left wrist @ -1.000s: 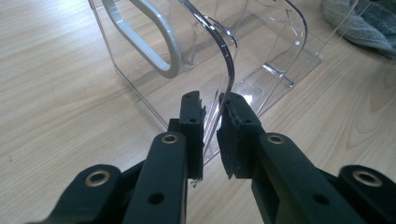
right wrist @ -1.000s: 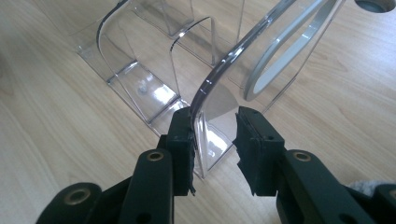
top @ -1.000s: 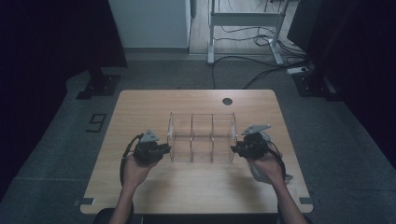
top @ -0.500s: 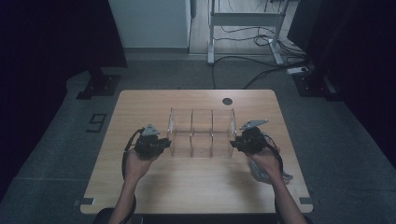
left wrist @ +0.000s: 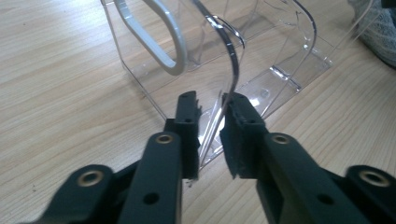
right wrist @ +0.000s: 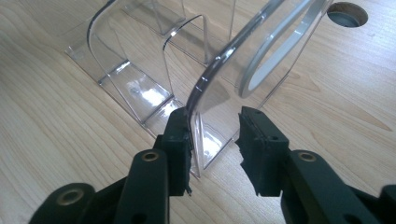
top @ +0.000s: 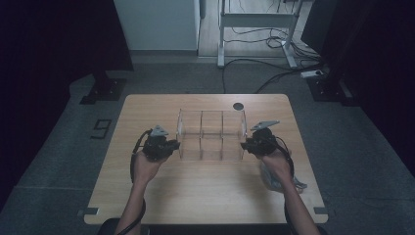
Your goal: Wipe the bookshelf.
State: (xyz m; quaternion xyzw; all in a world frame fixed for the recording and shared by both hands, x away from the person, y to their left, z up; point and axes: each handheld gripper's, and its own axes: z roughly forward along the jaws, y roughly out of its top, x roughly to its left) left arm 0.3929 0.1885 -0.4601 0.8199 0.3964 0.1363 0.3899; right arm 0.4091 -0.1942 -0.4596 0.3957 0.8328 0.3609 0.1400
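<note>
On the near half of the table (top: 195, 196), a person's forearms come in from the bottom edge, each hand bearing a pair of tongs. The left tongs (left wrist: 212, 109) straddle the left end wall of a clear plastic organizer (top: 211, 134); the wall's edge stands in the gap between the pads, with daylight on both sides, and the jaws have just been easing apart. The right tongs (right wrist: 215, 122) straddle the right end wall likewise: one pad lies against the plastic, the other stands clear of it, and these jaws too have just been widening. The organizer sits on the table's middle, between the two hands, its dividers making three compartments. A crumpled clear bag (top: 274, 178) lies just under the right forearm. Farther off, a round cable hole (top: 238, 105) marks the table's far edge.
</note>
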